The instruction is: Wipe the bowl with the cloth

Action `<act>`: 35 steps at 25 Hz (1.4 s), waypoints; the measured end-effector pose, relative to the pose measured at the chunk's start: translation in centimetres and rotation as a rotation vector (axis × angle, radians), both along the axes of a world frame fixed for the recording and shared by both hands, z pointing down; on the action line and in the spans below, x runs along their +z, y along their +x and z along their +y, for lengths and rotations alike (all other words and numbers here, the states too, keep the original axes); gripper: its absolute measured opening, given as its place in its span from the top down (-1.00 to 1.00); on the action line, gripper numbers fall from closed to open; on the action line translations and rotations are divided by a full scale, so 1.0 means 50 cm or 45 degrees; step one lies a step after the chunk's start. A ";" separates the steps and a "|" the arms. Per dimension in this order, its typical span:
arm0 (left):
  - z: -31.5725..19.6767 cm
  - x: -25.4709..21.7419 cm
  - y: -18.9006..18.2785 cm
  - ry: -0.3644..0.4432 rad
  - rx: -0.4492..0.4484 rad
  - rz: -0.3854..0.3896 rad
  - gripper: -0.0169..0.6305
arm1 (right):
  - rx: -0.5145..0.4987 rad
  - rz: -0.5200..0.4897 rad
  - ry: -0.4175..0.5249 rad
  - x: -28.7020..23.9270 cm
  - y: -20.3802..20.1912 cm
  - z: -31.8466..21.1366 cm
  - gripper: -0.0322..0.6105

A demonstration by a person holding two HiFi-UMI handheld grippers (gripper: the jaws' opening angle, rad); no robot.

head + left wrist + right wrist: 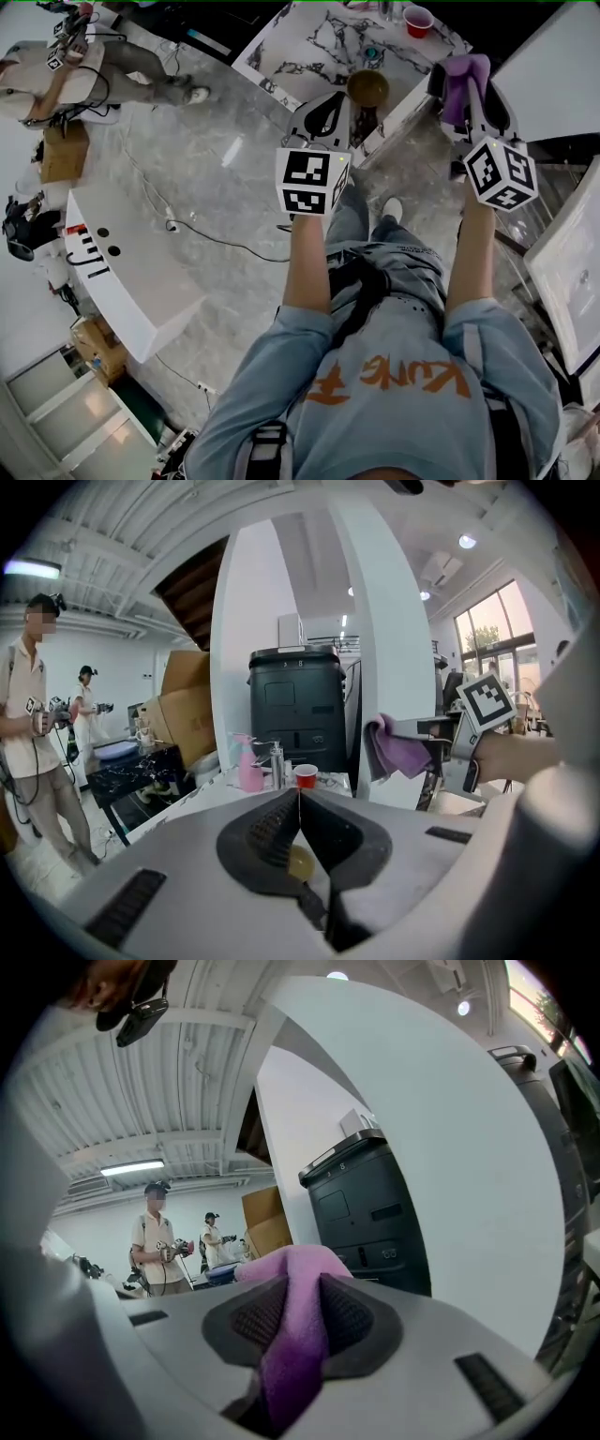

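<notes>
A brown bowl (367,87) sits near the front edge of the marble table (309,47). My left gripper (325,114) hovers just left of it, apart from it. In the left gripper view its jaws (299,797) are shut tip to tip, and a yellowish patch of the bowl (298,862) shows through the gap behind the tips. My right gripper (469,94) is held up to the right of the table, shut on a purple cloth (463,77). The cloth (298,1326) hangs between the ribbed pads and folds over their tips. The left gripper view also catches the right gripper (417,733) with its cloth (398,750).
A red cup (418,20) stands at the table's far side, with a pink spray bottle (249,769) and a metal pump beside it. A black cabinet (295,705) and white pillar stand behind. A white bench (131,272), floor cables and two people are to the left.
</notes>
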State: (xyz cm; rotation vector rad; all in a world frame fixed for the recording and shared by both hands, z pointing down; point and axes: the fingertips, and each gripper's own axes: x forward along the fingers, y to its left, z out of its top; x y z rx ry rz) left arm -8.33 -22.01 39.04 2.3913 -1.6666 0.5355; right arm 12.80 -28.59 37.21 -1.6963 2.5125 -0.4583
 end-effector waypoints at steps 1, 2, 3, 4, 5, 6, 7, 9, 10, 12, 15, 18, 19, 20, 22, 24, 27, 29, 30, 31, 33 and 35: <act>-0.007 0.004 -0.005 -0.005 0.006 -0.019 0.88 | -0.010 0.006 0.009 -0.003 -0.009 -0.005 0.55; -0.015 0.007 -0.009 -0.006 0.010 -0.033 0.88 | -0.014 0.014 0.017 -0.006 -0.014 -0.011 0.55; -0.027 0.008 -0.014 -0.003 0.012 -0.043 0.88 | -0.010 0.021 0.024 -0.008 -0.015 -0.019 0.55; -0.041 0.010 -0.016 0.000 0.018 -0.054 0.88 | 0.001 0.027 0.026 -0.008 -0.013 -0.029 0.55; -0.055 0.013 -0.016 -0.002 0.035 -0.070 0.88 | 0.016 0.031 0.023 -0.005 -0.008 -0.039 0.55; -0.068 0.019 -0.013 -0.010 0.062 -0.093 0.88 | 0.033 0.035 0.014 0.000 -0.003 -0.047 0.55; -0.082 0.028 -0.008 -0.024 0.098 -0.120 0.88 | 0.050 0.039 0.005 0.005 0.003 -0.056 0.55; -0.113 0.047 0.001 -0.060 0.171 -0.170 0.88 | 0.086 0.045 -0.003 0.007 0.013 -0.079 0.55; -0.130 0.057 0.003 -0.077 0.201 -0.190 0.88 | 0.104 0.045 -0.002 0.006 0.017 -0.091 0.55; -0.156 0.081 0.003 -0.118 0.248 -0.219 0.88 | 0.135 0.045 -0.006 0.010 0.020 -0.106 0.55; -0.189 0.130 -0.007 -0.185 0.286 -0.240 0.88 | 0.161 0.038 -0.014 0.031 0.016 -0.118 0.56; -0.218 0.178 -0.012 -0.247 0.319 -0.259 0.88 | 0.177 0.057 -0.027 0.053 0.013 -0.126 0.55; -0.222 0.194 -0.010 -0.273 0.339 -0.268 0.88 | 0.189 0.065 -0.040 0.062 0.015 -0.125 0.55; -0.226 0.209 -0.004 -0.299 0.365 -0.279 0.88 | 0.203 0.072 -0.057 0.069 0.019 -0.125 0.55; -0.232 0.236 0.013 -0.345 0.432 -0.302 0.88 | 0.233 0.082 -0.088 0.080 0.028 -0.127 0.55; -0.235 0.268 0.029 -0.393 0.509 -0.332 0.87 | 0.262 0.087 -0.111 0.090 0.036 -0.129 0.55; -0.233 0.317 0.047 -0.463 0.625 -0.396 0.87 | 0.301 0.086 -0.135 0.102 0.045 -0.126 0.55; -0.228 0.341 0.062 -0.493 0.703 -0.425 0.87 | 0.322 0.086 -0.148 0.111 0.050 -0.122 0.55; -0.224 0.351 0.069 -0.506 0.741 -0.436 0.87 | 0.331 0.086 -0.155 0.115 0.052 -0.121 0.55; -0.220 0.362 0.077 -0.520 0.781 -0.446 0.87 | 0.339 0.087 -0.162 0.120 0.054 -0.119 0.55; -0.209 0.383 0.093 -0.547 0.867 -0.472 0.87 | 0.353 0.088 -0.176 0.130 0.056 -0.116 0.55; -0.196 0.407 0.105 -0.579 0.956 -0.520 0.87 | 0.364 0.087 -0.186 0.138 0.058 -0.114 0.55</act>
